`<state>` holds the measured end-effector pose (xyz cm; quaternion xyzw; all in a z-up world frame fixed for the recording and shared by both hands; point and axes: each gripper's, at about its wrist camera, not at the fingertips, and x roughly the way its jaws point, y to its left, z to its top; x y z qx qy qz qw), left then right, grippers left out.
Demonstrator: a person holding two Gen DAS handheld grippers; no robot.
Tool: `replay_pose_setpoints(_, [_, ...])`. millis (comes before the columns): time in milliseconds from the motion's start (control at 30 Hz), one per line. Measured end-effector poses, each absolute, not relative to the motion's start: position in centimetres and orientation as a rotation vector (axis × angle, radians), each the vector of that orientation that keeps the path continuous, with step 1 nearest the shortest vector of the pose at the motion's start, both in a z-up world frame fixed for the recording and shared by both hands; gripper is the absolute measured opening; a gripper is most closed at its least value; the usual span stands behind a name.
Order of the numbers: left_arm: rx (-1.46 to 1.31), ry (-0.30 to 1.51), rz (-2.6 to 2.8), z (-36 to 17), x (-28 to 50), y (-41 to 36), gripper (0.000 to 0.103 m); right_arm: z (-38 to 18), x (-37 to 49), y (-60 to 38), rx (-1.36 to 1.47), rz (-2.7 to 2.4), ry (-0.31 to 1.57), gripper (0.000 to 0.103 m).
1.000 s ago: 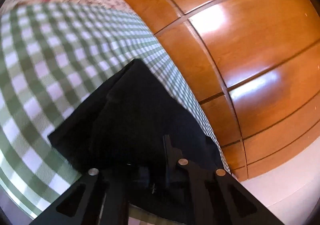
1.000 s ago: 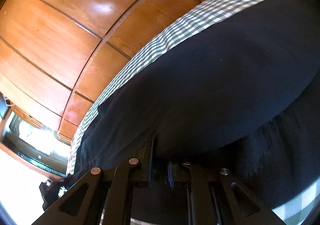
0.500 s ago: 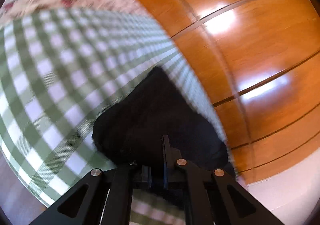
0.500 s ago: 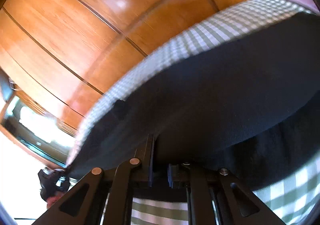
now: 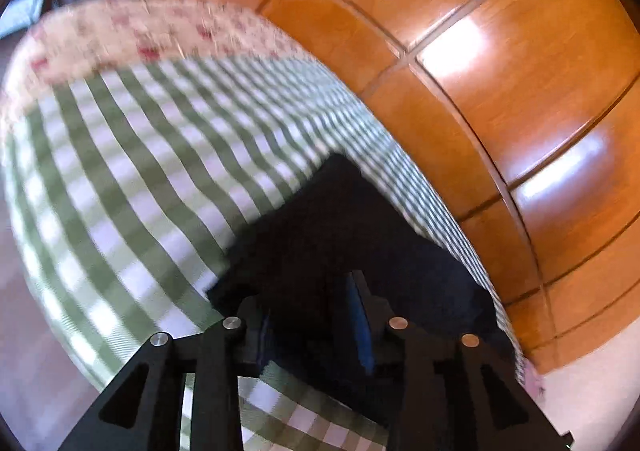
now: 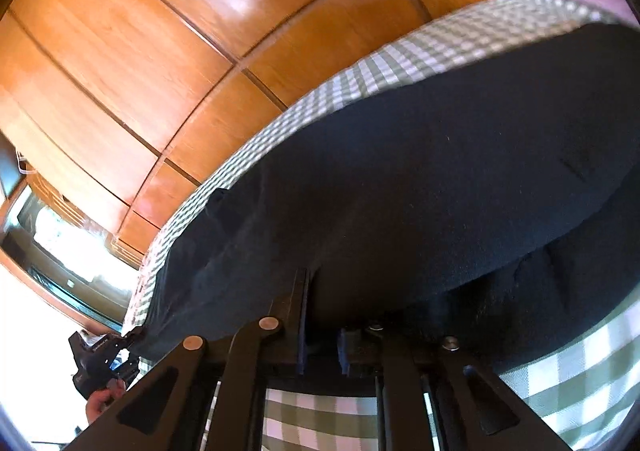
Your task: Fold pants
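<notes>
1. My left gripper (image 5: 316,315) is opening; its pads stand apart with the pants (image 5: 344,235) between them, not pressed.
2. My right gripper (image 6: 322,335) is opening too, the pants' (image 6: 440,179) edge in the gap.
3. The black pants lie on the checked cloth (image 5: 132,179), long axis along the wooden wall (image 5: 500,63).

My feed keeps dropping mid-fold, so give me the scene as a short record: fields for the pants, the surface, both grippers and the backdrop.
pants: black pants lying spread on the checked cloth, one edge along the far side
surface: green and white checked cloth, floral cloth beyond it
left gripper: left gripper over a corner of the pants, jaws opening, fabric between them but not pinched
right gripper: right gripper at the near edge of the pants, jaws opening, fabric between them
backdrop: glossy wooden panels behind the cloth
</notes>
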<state>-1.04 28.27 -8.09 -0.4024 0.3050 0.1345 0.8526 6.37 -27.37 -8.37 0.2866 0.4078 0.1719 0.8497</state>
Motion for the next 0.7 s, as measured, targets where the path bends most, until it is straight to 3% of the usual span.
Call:
replay_pose_setpoints(67, [-0.834,0.586,0.394,-7.1,-2.4,28.6,0.033,-8.8,6.6,-28.2,0.636,0.343,0.845,0.034])
replay_pose_setpoints(300, [-0.756,0.471,0.319,-4.5,-2.9,26.7,0.034,-8.3,7.6,-36.2,0.795,0.183,0.713,0.043])
replay_pose_setpoints(633, [-0.475,0.687,-0.083,-6.5,4.8,14.2,0.034,-8.8,8.6,-50.5,0.974,-0.066,0.621,0.043])
replay_pose_setpoints(700, [-0.459,0.713,-0.076,-7.0,6.1,13.2,0.034,-9.4,8.8,-52.6,1.023,-0.085,0.613,0.039])
